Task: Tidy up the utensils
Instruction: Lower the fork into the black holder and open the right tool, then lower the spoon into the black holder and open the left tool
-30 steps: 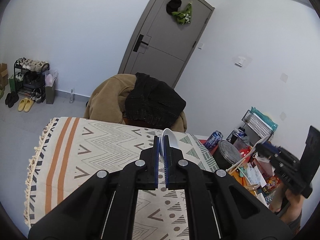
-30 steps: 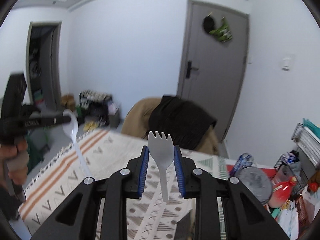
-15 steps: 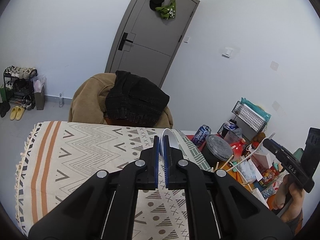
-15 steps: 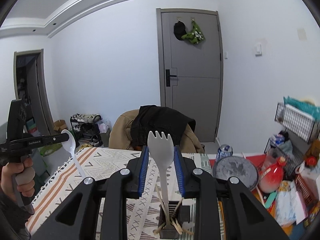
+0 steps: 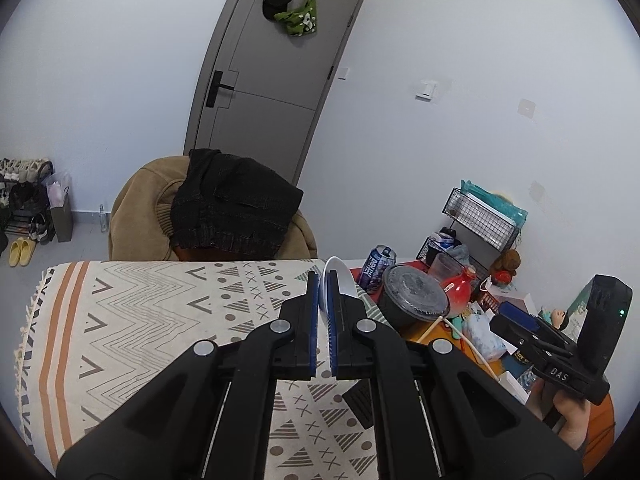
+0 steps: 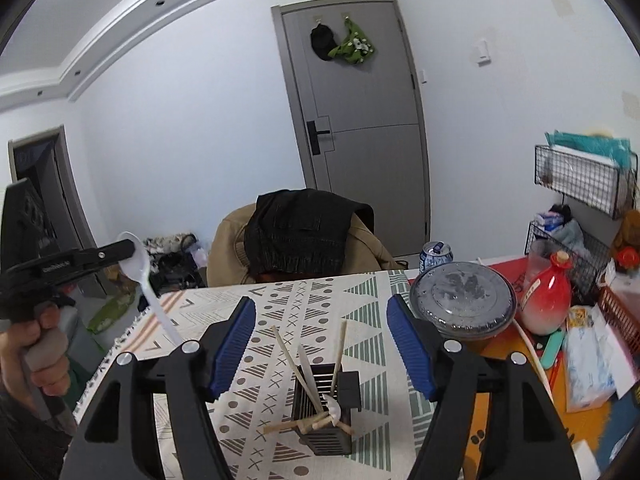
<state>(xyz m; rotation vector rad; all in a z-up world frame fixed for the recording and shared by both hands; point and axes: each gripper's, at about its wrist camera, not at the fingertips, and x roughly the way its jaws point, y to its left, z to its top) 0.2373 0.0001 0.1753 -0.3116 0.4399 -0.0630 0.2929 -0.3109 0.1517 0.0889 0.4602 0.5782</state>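
My left gripper is shut on a white plastic spoon; in the right wrist view that spoon hangs from the left gripper, above the table's left edge. My right gripper is open and empty, above a black slatted utensil holder. The holder stands on the patterned tablecloth and holds wooden chopsticks and the white spork. In the left wrist view the right gripper is at the right and part of the holder shows.
A dark lidded bowl, a red bottle, a drink can and snack clutter crowd the table's right side. A chair draped with jackets stands behind the table. Wire baskets hang at right.
My right gripper has opened and let go of the white spork, which now sits in the black holder. My left gripper still holds the spoon and has shifted slightly.
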